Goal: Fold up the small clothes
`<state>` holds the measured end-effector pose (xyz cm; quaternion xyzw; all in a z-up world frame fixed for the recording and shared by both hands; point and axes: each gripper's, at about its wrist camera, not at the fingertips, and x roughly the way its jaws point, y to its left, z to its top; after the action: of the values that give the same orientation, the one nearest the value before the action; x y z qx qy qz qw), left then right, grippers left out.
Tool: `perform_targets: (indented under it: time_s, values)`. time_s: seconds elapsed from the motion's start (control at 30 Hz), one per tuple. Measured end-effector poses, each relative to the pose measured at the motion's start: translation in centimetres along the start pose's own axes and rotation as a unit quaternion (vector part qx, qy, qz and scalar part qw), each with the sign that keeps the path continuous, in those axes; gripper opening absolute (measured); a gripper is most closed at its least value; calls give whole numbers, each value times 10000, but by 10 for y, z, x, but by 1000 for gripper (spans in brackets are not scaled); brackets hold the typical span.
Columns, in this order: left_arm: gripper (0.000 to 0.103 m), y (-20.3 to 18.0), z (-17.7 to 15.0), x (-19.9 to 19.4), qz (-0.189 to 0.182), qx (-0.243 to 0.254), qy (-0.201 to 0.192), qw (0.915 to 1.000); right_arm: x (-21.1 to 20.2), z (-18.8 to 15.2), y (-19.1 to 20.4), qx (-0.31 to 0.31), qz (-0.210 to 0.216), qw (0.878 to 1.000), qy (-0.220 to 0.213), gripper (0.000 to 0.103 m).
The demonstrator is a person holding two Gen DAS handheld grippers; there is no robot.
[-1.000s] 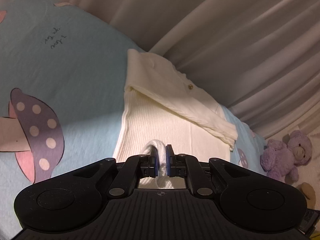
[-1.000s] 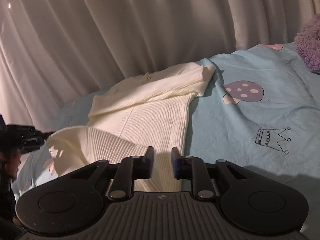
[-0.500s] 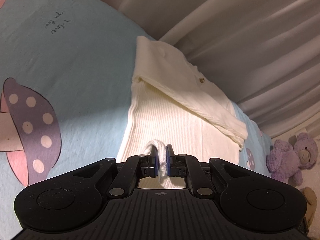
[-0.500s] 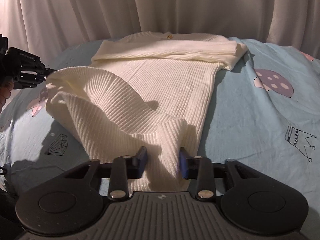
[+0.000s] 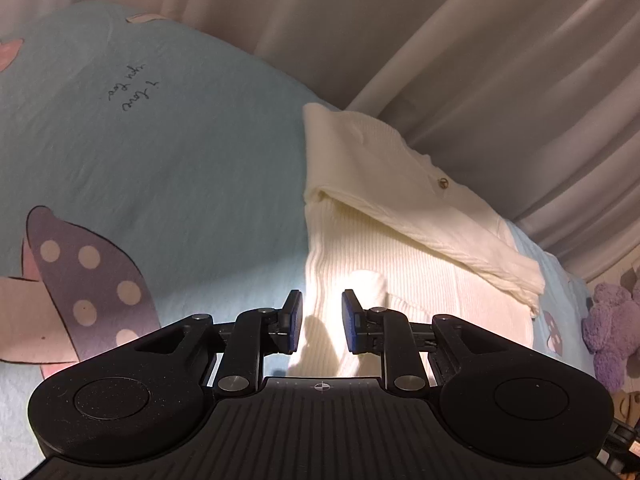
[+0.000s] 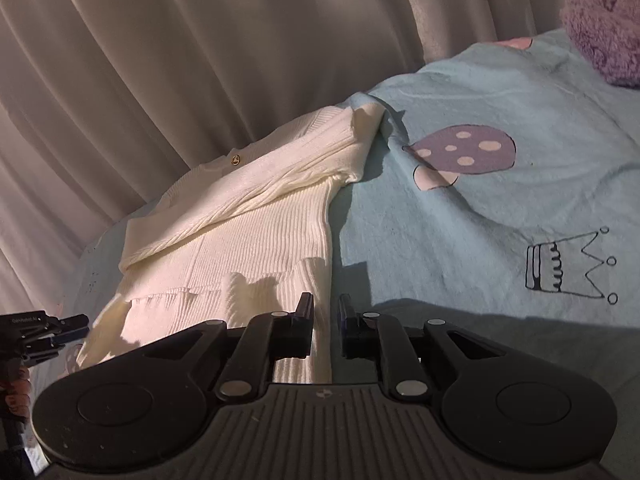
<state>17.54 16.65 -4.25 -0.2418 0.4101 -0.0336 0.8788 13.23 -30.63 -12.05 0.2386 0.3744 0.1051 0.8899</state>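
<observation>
A cream ribbed knit sweater [image 5: 420, 272] lies on the light blue bedsheet [image 5: 160, 184], sleeves folded across its chest, its bottom hem folded up over the body. My left gripper [image 5: 320, 320] is open at the sweater's near left corner, jaws apart with cloth lying between them, not clamped. In the right wrist view the sweater [image 6: 256, 224] lies to the left. My right gripper [image 6: 325, 328] is open at its near right edge, holding nothing. The left gripper [image 6: 60, 332] shows at the far left of that view.
Pale curtains [image 5: 440, 40] hang close behind the bed. A purple plush bear [image 5: 612, 328] sits to the right, also showing in the right wrist view [image 6: 604, 20]. The sheet carries mushroom [image 6: 464, 152] and crown [image 6: 568, 268] prints.
My left gripper was shut on the hem and has opened, letting the cloth drop. The lifted hem now lies folded on the sweater. My right gripper has drawn back to the sweater's right edge.
</observation>
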Motion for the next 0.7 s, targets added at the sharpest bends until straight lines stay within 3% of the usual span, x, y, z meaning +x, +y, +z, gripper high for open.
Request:
perform_targets:
  time_s: [0.1,0.23,0.33,0.37,0.4,0.5,0.63,0.7]
  values:
    - [34,-1,-2,7,-83,157,83,9998,1,-3,-4,159,96,9998,57,31]
    - [41,-17,-3,23,-222,446,211,9985,10,1,1,158,201,9995,169,32]
    - [36,-29,-5,32,-55,668,242,9975,13,2,15,-250,-8,9997,72,27]
    - [28,-33,-6,32,-12,758,197,9969,12,1,19,-396,-97,9992,20,21]
    - [23,-36,-7,31,29,870,149,9961,12,2,24,-585,-173,9981,-28,6]
    - [12,-42,-9,31,148,1165,69,9931,12,1,34,-981,-189,9950,-6,5]
    - [12,-42,-8,37,141,1197,165,9926,16,2,38,-1112,-277,9934,70,7]
    - [17,-42,-7,40,159,1231,215,9920,20,4,36,-1032,-304,9941,135,11]
